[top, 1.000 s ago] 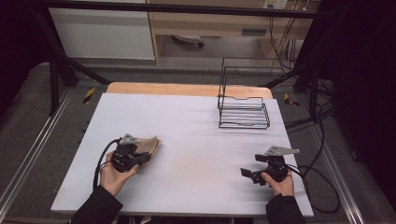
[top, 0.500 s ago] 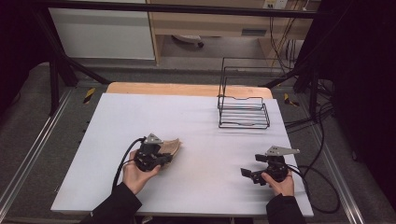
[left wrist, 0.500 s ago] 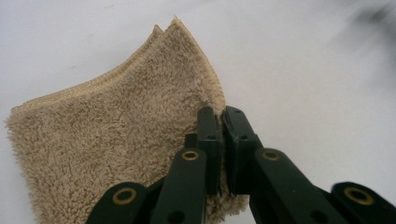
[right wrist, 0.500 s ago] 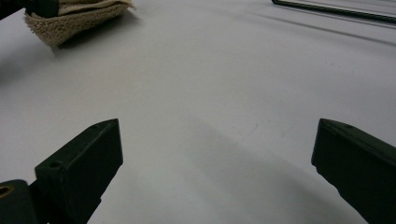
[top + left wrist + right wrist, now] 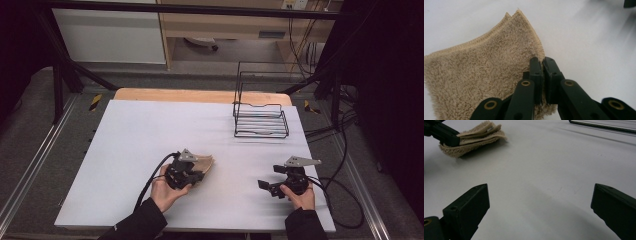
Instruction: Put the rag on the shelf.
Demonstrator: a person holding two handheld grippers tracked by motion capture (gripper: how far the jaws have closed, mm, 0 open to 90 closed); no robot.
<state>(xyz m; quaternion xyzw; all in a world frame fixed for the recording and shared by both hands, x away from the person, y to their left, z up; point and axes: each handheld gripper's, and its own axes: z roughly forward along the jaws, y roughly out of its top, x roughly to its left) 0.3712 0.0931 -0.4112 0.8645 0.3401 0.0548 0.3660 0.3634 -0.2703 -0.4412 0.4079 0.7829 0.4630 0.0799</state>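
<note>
Jaws on the left gripper (image 5: pixel 197 172) are pinched tight on a folded tan towel (image 5: pixel 204 164), sitting low on the white counter (image 5: pixel 150 130) a bit left of the middle. The right gripper (image 5: pixel 265 186) has its jaws spread wide with nothing in them. Compared with a second ago, the towel has slid rightward toward the centre and the right hand hasn't budged.

Left gripper view: fuzzy terry towel (image 5: pixel 481 75) with stitched edges, clamped at one edge, its corner pointing away from the jaws.

Right gripper view: the towel (image 5: pixel 474 138) shows several stacked layers, lying lengthwise across.
</note>
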